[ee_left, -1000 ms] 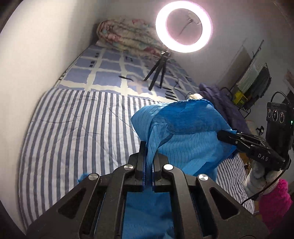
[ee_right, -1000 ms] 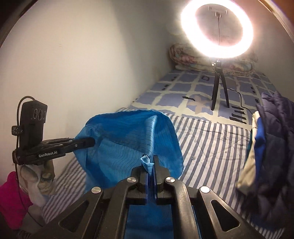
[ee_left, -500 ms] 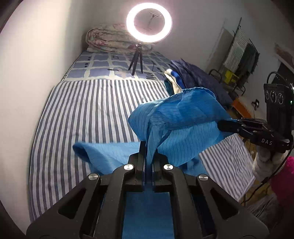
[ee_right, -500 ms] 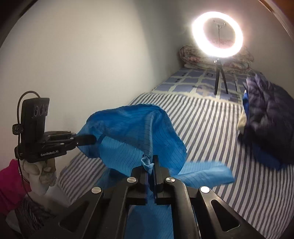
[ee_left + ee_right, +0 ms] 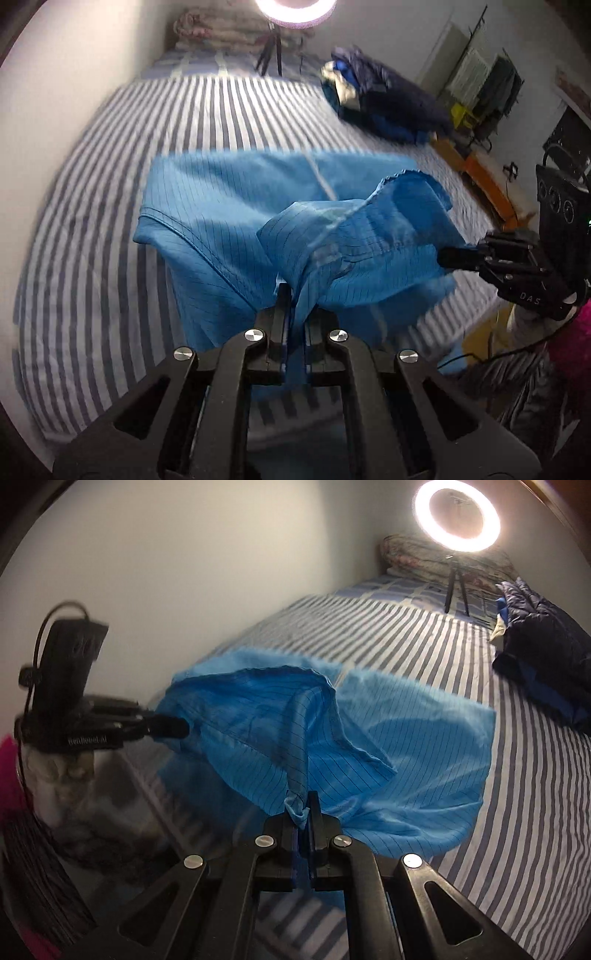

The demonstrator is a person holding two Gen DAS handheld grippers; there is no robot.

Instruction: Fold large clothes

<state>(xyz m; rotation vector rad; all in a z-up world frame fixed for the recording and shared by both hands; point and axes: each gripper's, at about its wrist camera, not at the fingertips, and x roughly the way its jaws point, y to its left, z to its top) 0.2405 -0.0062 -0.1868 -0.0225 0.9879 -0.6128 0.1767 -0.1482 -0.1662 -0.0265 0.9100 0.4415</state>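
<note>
A bright blue pin-striped fabric garment (image 5: pixel 229 206) lies partly spread on the bed's blue-and-white striped sheet (image 5: pixel 85 236), its near edge lifted off the bed. The left gripper (image 5: pixel 295 299) has its jaws clenched on a bunched fold of that edge, and the right gripper (image 5: pixel 303 808) pinches another gathered bit. Between them the cloth arches up. A glowing ring light on a small tripod (image 5: pixel 457 515) stands at the far end, near a dark navy puffy jacket (image 5: pixel 543 635).
</note>
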